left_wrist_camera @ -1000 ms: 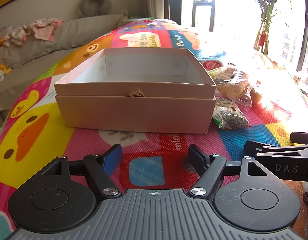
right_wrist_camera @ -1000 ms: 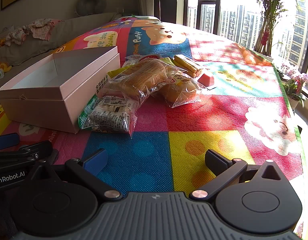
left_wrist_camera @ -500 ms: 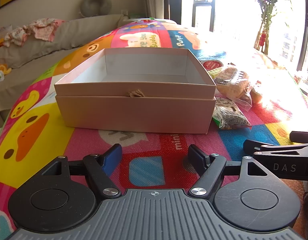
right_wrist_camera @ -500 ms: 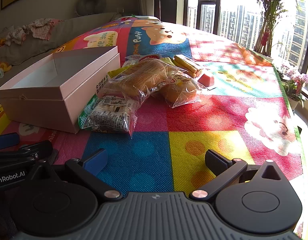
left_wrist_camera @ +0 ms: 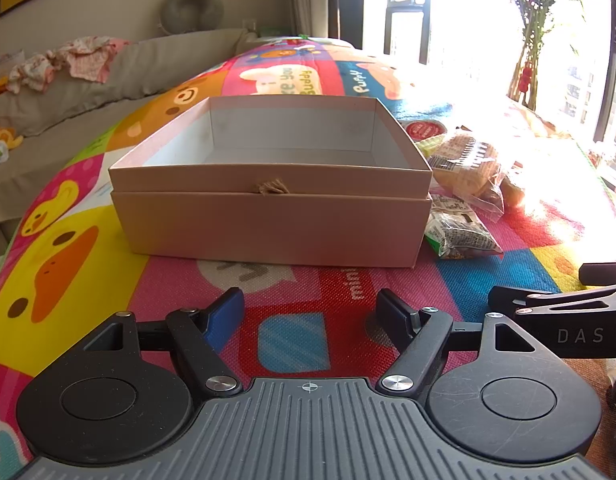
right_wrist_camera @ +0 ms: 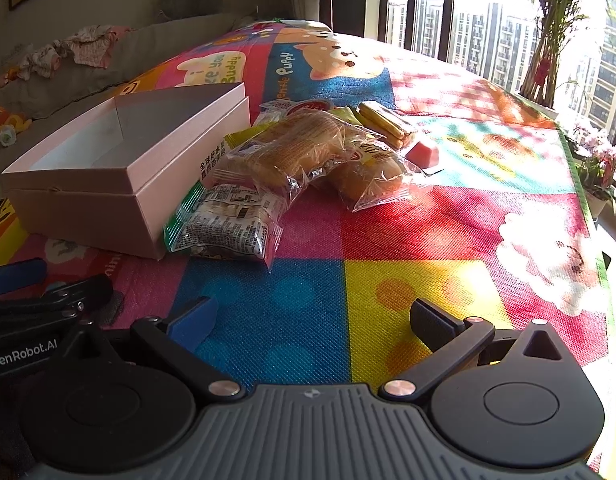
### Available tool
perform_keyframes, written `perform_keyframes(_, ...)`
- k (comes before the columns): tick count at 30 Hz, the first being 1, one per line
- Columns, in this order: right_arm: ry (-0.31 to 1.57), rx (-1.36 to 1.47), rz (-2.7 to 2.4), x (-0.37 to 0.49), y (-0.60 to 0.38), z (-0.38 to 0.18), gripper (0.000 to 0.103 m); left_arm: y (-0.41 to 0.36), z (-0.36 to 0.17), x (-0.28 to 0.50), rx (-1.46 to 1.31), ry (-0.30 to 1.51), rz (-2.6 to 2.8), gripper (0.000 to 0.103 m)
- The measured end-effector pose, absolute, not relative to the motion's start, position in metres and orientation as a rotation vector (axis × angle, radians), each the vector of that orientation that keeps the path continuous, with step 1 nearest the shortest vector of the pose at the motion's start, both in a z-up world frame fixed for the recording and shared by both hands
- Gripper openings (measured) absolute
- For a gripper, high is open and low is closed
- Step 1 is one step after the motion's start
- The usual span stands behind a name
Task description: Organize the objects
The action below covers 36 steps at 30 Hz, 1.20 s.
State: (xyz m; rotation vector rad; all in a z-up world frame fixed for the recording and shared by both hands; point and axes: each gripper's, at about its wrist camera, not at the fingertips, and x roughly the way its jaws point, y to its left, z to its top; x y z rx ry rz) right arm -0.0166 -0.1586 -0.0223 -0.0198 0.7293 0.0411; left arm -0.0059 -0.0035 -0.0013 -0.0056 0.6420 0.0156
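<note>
The pink box (left_wrist_camera: 268, 200) sits open on the cartoon play mat (right_wrist_camera: 347, 300), its tray nested on its own lid, so the white inside is free to take things; nothing lies in it yet. Just beside its right wall the snacks are heaped: a green-edged packet (right_wrist_camera: 224, 226) touching the box, bagged bread (right_wrist_camera: 292, 156) leaning over it, a second bread bag (right_wrist_camera: 367, 176), yellow wafer bars (right_wrist_camera: 383, 120) and a small pink block (right_wrist_camera: 423, 154) behind. The left gripper (left_wrist_camera: 309, 310) faces the box, spread and holding nothing. The right gripper (right_wrist_camera: 311, 320), likewise spread and empty, points at the pile, probably to pick first.
</note>
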Motion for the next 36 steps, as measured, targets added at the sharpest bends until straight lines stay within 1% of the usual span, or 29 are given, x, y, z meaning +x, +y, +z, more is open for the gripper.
perform_keyframes(18,0.787,-0.019,0.025,-0.01,-0.156,-0.019,0.103,-0.005,-0.001,-0.006,0.001,0.642,0.025,0.079)
perform_keyframes(26,0.8,0.002,0.059,-0.013,-0.161,-0.014,0.103,0.003,0.004,-0.008,-0.011,0.653,-0.019,0.077)
perform_keyframes(28,0.801,0.025,0.072,-0.016,-0.163,-0.007,0.103,0.008,0.011,-0.01,-0.018,0.663,-0.037,0.077)
perform_keyframes(30,0.764,0.029,0.07,-0.022,-0.166,0.007,0.103,0.015,0.023,-0.013,-0.028,0.663,-0.064,0.077)
perform_keyframes(33,0.688,0.018,0.064,-0.031,-0.168,0.034,0.103,0.028,0.049,-0.011,-0.024,0.648,-0.105,0.077)
perform_keyframes(36,0.652,0.03,0.077,-0.03,-0.172,0.062,0.103,0.051,0.076,0.0,-0.02,0.623,-0.1,0.077)
